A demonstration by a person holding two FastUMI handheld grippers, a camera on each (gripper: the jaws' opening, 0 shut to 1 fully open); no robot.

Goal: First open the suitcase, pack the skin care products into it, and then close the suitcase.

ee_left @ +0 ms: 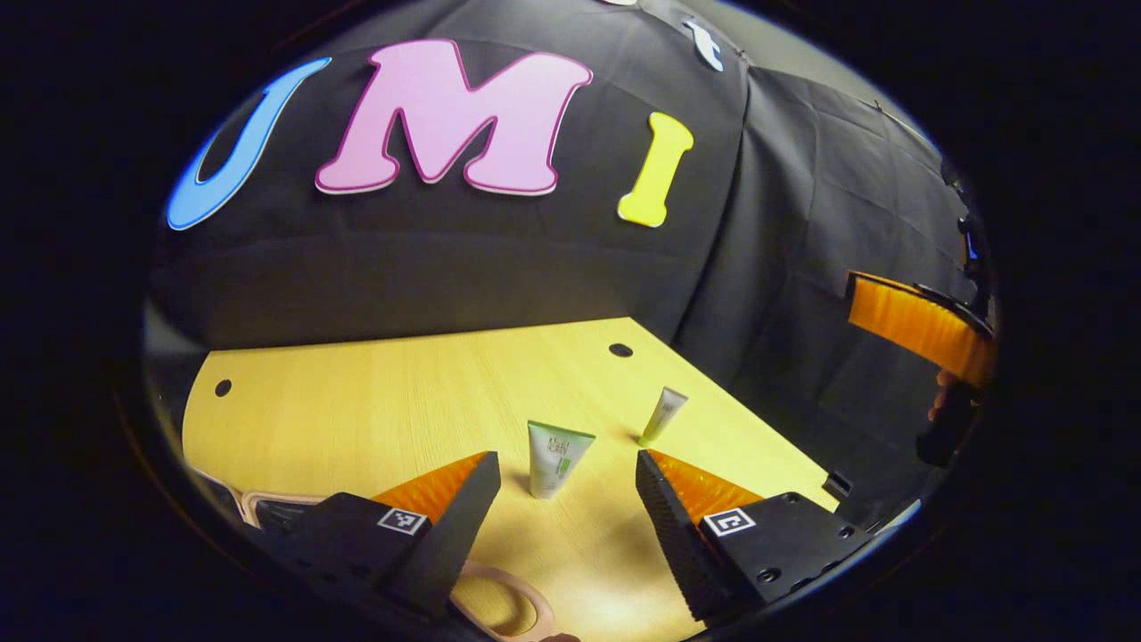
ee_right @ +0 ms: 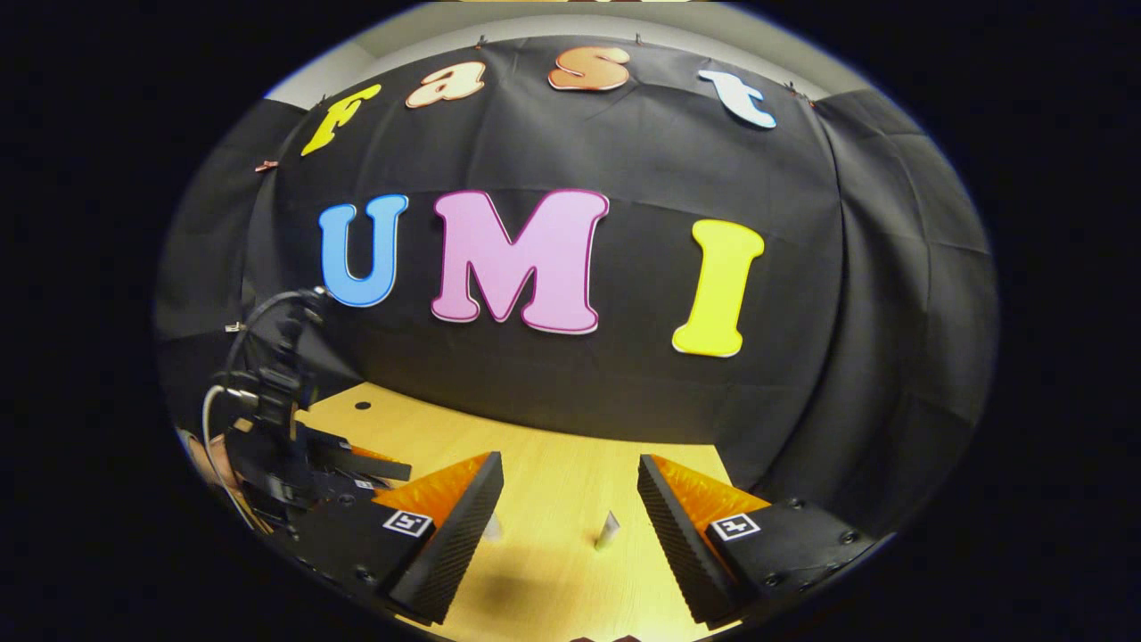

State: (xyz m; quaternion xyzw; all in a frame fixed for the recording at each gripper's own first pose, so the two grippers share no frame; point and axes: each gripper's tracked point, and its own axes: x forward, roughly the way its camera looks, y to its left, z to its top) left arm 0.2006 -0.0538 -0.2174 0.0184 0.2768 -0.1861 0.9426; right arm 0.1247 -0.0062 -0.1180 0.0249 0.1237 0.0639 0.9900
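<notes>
In the left gripper view, the left tool [ee_left: 566, 477] is held above the wooden desk [ee_left: 374, 401] with its two fingers spread wide and nothing pinched between them. Beyond the gap between the fingers, a larger tube [ee_left: 554, 457] of skin care product is seen standing on its cap on the desk, and a smaller tube [ee_left: 662, 415] is stood a little farther back and to the right, slightly tilted, the two being apart from one another. A pale pink rim of the suitcase [ee_left: 499, 593] is glimpsed at the bottom of the view, under the left finger; whether it is open cannot be told. At the far right edge, part of the right tool [ee_left: 923, 325] is seen raised off the desk. In the right gripper view, the right tool [ee_right: 570, 481] is likewise held spread, with nothing between its fingers. The smaller tube [ee_right: 607, 530] is seen on the desk [ee_right: 553, 481] between the fingers, and the larger tube [ee_right: 492, 528] is partly hidden behind the left finger. The left tool [ee_right: 357, 468] and its cabling are seen at the left, low over the desk.
</notes>
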